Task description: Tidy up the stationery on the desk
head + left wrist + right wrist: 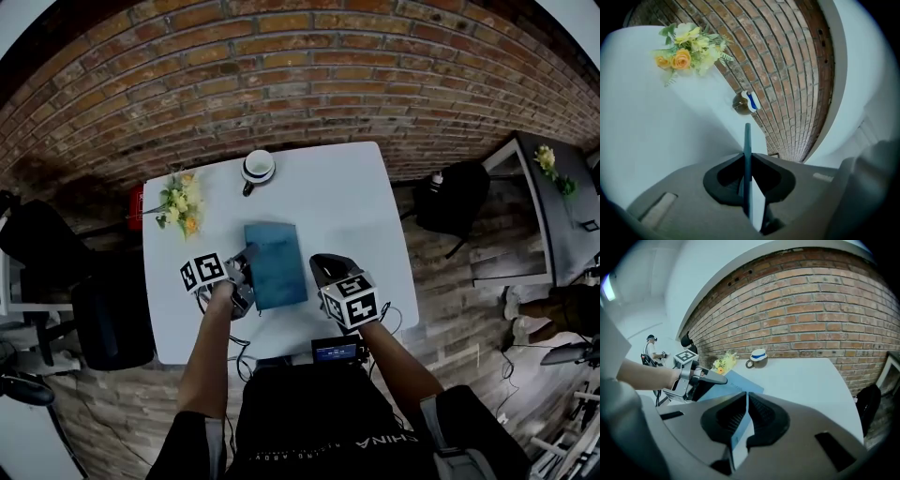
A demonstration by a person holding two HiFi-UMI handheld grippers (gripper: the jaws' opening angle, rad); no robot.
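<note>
Before the brick wall [281, 75], over the white table [361, 187], left gripper [247, 265] and right gripper [322, 267] hold jaws clamped nearly shut on opposite edges of the blue notebook [275, 265]; move both together, avoiding twist.

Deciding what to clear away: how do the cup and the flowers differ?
The cup is brown with a white, blue-banded top; the flowers are yellow and orange. The cup sits by the table's far edge, the flowers by its left edge. Both are clear of the blue notebook.
</note>
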